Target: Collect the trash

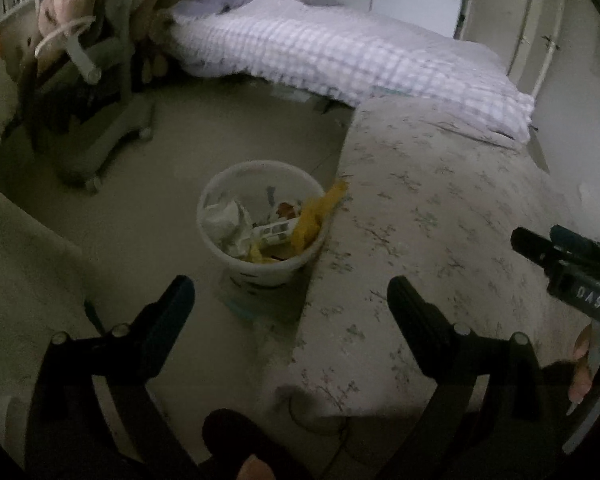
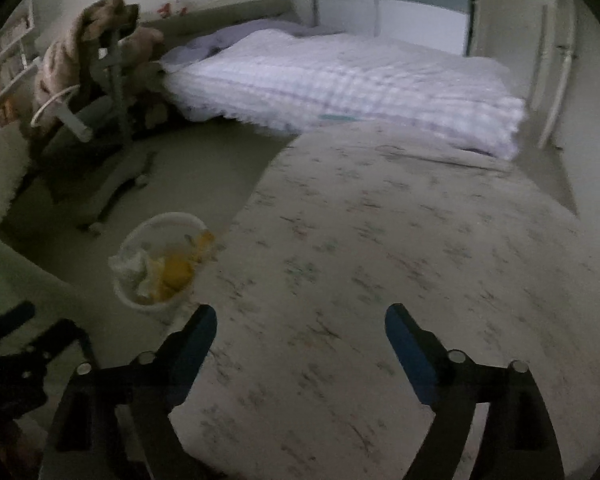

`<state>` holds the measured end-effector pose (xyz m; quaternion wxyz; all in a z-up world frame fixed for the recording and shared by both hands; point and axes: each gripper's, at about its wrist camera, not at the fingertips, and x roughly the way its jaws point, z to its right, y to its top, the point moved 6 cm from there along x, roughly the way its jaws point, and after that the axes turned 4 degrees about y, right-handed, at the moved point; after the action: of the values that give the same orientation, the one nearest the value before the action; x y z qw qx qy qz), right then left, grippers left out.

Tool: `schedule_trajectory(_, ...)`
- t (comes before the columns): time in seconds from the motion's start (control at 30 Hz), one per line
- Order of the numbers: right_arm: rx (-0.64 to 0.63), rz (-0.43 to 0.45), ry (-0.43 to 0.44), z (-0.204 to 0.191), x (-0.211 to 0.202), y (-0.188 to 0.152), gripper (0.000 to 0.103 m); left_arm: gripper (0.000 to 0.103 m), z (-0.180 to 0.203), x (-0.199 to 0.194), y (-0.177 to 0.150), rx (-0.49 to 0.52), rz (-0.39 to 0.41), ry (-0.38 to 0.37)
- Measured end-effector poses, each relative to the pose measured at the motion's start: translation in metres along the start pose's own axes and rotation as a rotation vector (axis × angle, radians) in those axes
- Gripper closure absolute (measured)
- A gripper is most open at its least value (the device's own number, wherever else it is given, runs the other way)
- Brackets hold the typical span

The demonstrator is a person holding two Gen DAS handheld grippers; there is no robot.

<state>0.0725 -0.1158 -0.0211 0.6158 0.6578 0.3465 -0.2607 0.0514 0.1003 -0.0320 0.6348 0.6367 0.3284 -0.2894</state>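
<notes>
A white trash bin (image 1: 260, 216) stands on the floor against the edge of a table with a flowered cloth (image 1: 440, 240). It holds crumpled white paper (image 1: 228, 220), a yellow wrapper (image 1: 316, 216) hanging over its rim, and other scraps. The bin also shows in the right wrist view (image 2: 160, 260). My left gripper (image 1: 290, 296) is open and empty, above and in front of the bin. My right gripper (image 2: 300, 324) is open and empty over the flowered table (image 2: 380, 260). The right gripper also shows at the right edge of the left wrist view (image 1: 568, 260).
A bed with a checked white quilt (image 1: 340, 52) lies behind the table. A grey wheeled stand (image 1: 112, 92) draped with a plush toy (image 1: 64, 4) stands on the floor at the left. A pale sofa edge (image 1: 20, 248) runs along the left. A wardrobe (image 2: 392, 4) stands behind.
</notes>
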Motion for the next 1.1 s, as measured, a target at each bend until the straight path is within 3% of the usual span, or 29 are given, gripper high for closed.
schedule_trajectory(0.13, 0.033, 0.035, -0.052, 0.015, -0.011, -0.021, 0.0, 0.006, 0.007, -0.01, -0.007, 0.018, 0.044, 0.035)
schedule_trajectory(0.3, 0.05, 0.058, -0.137, 0.031, -0.013, -0.04, 0.0, 0.006, 0.013, -0.009, -0.015, -0.002, 0.059, 0.059)
schedule_trajectory(0.5, 0.09, 0.077, -0.089, 0.034, -0.01, -0.038, 0.0, 0.006, 0.023, -0.006, -0.018, 0.016, 0.067, 0.06)
schedule_trajectory(1.1, 0.072, 0.06, -0.077, 0.026, -0.005, -0.042, 0.0, 0.006, 0.042, -0.003, -0.022, 0.058, 0.053, 0.038)
